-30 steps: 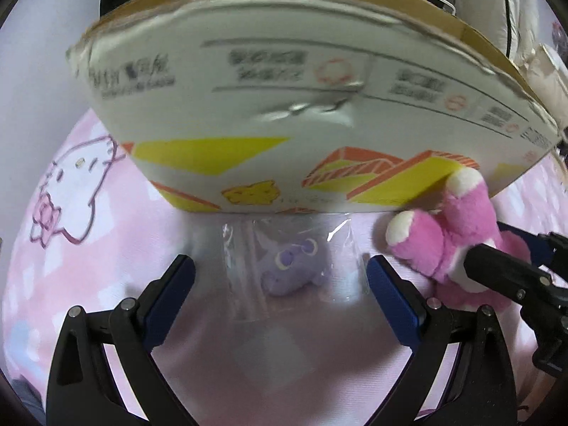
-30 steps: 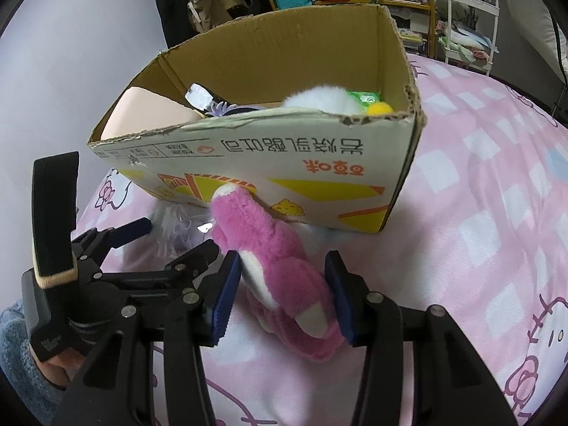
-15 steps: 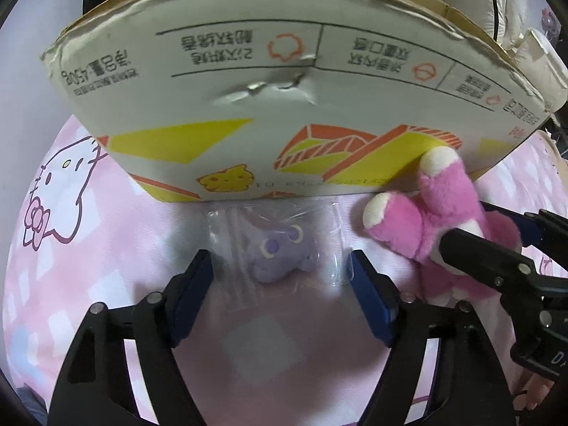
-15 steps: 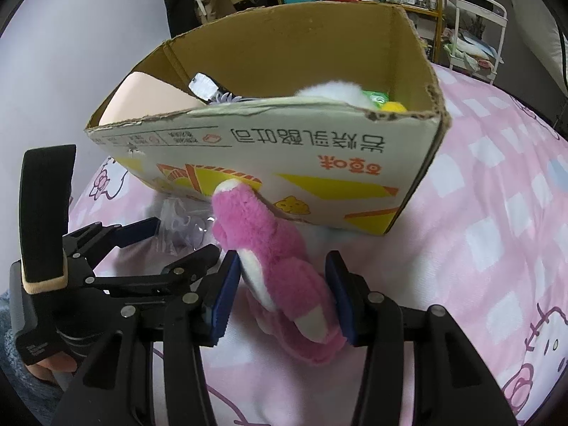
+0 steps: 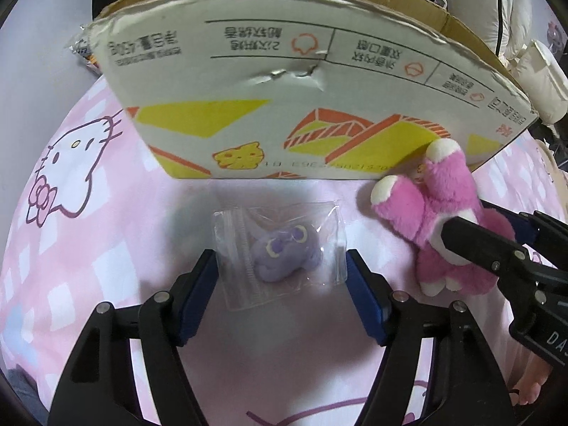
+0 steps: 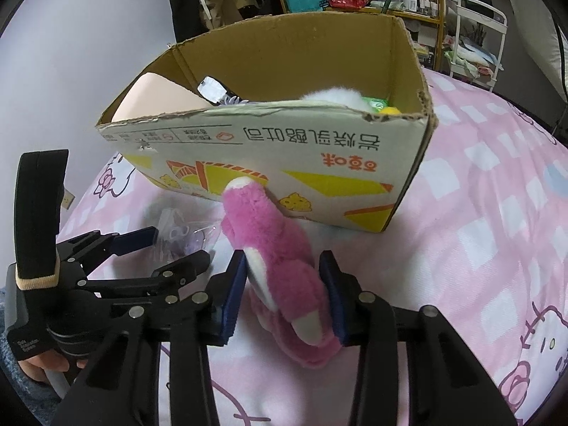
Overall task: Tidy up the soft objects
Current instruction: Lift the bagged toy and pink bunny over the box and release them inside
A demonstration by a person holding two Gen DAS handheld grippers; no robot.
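Observation:
A small purple plush sealed in a clear bag lies on the pink bedspread just in front of the cardboard box. My left gripper straddles it; the jaws are closing and the blue pads meet the bag's side edges. From the right wrist view, the left gripper has the crumpled bag between its fingers. A pink plush toy leans on the box wall. My right gripper is closing, its pads pressing into the fur. In the left wrist view the right gripper grips the pink plush.
The box holds a peach cushion, a white fluffy toy and something green and yellow. The bedspread stretches off to the right. A shelf and white cart stand behind. A bare foot shows at the bed's right edge.
The left jaws have narrowed from wide apart to the bag's edges, and the left gripper has drawn back from the box. The right jaws have squeezed slightly tighter on the pink plush.

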